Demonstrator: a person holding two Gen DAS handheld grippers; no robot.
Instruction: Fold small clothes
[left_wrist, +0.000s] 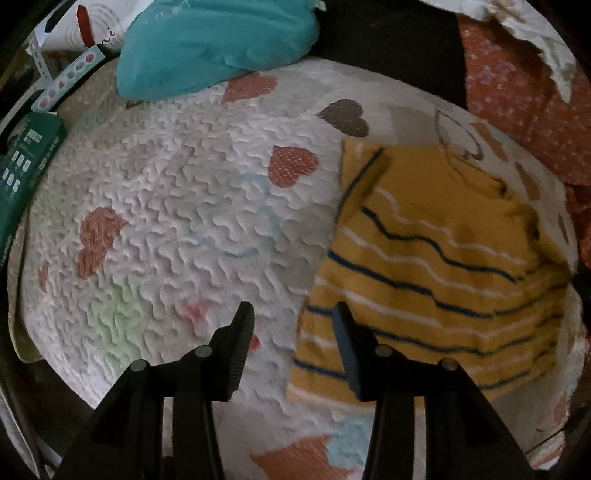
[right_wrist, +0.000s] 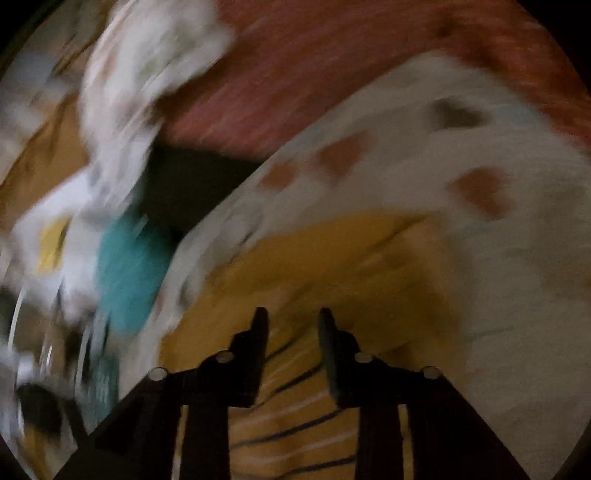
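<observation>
**Yellow top lying partly folded, both grippers empty**

The yellow striped top (left_wrist: 436, 266) is lying on the heart quilt (left_wrist: 166, 192), toward the right side of the left wrist view. Its upper part is showing plain yellow with a flap (left_wrist: 364, 173) turned over near the top corner, so one fold or more is probably in place; the striped lower part is looking spread and not yet doubled over. That is a judgement, since the garment's full outline is not showing.

The left gripper (left_wrist: 293, 314) is hovering with jaws standing wide, holding nothing, its right finger over the top's near edge and its left finger over bare quilt.

The right wrist view is heavily blurred. The right gripper (right_wrist: 293, 317) is pointing over the same top (right_wrist: 332, 273), jaws apart and nothing showing between them.

A teal cloth (left_wrist: 218, 40) is sitting at the quilt's far edge, well apart from the top; whether it is folded or waiting, I cannot tell.

What is likely remaining: finishing the yellow top's final fold, then any other pieces.
</observation>
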